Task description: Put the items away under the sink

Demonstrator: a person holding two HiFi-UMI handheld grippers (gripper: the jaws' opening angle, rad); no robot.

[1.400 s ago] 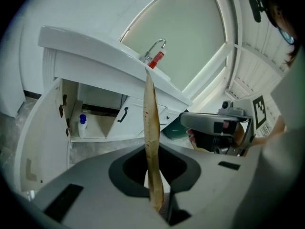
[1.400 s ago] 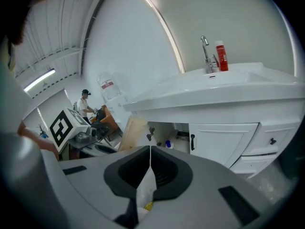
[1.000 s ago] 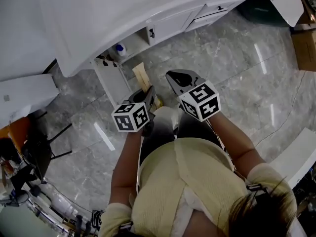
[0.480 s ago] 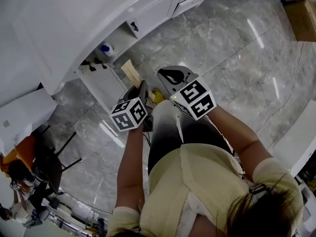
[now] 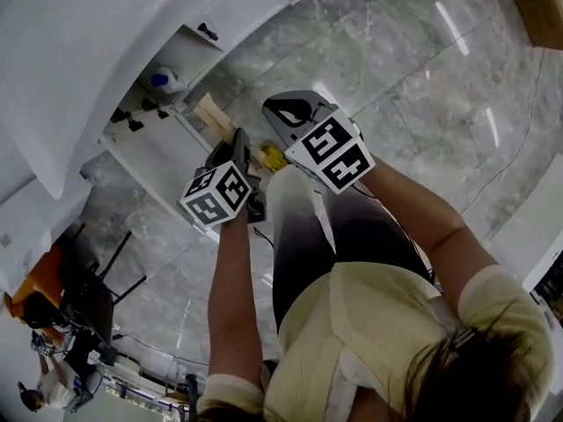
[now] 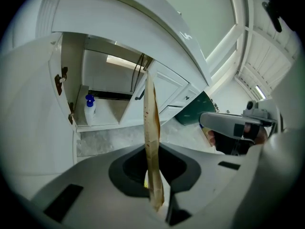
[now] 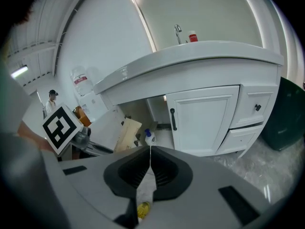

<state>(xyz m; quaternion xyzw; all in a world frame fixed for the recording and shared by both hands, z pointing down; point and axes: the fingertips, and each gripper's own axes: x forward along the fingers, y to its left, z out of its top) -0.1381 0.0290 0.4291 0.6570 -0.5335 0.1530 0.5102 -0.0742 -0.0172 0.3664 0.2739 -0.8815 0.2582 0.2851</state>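
Observation:
My left gripper [image 6: 151, 151] is shut on a flat tan board [image 6: 151, 123], which I see edge-on and standing upright in the left gripper view. In the head view that board [image 5: 214, 115] sticks out ahead of the left gripper [image 5: 239, 141] toward the open cabinet under the sink [image 5: 176, 55]. Just to its right, my right gripper [image 5: 274, 109] has its jaws closed. In the right gripper view its pads [image 7: 151, 148] meet on a thin pale bag [image 7: 145, 185] that hangs down with something yellow [image 7: 142, 209] at its bottom. A white bottle with a blue cap [image 6: 89, 109] stands inside the cabinet.
The cabinet's left door [image 5: 163, 161] is swung open toward me. The right door [image 7: 202, 118] and the drawers [image 7: 257, 108] are closed. A dark green bin [image 7: 286, 116] stands at the right. The counter [image 7: 200, 56] overhangs above. A person [image 7: 51, 101] stands far off.
Both grippers have sunk with their loads and are now lower in front of the cabinet. In the head view the open cabinet has slid toward the upper left.

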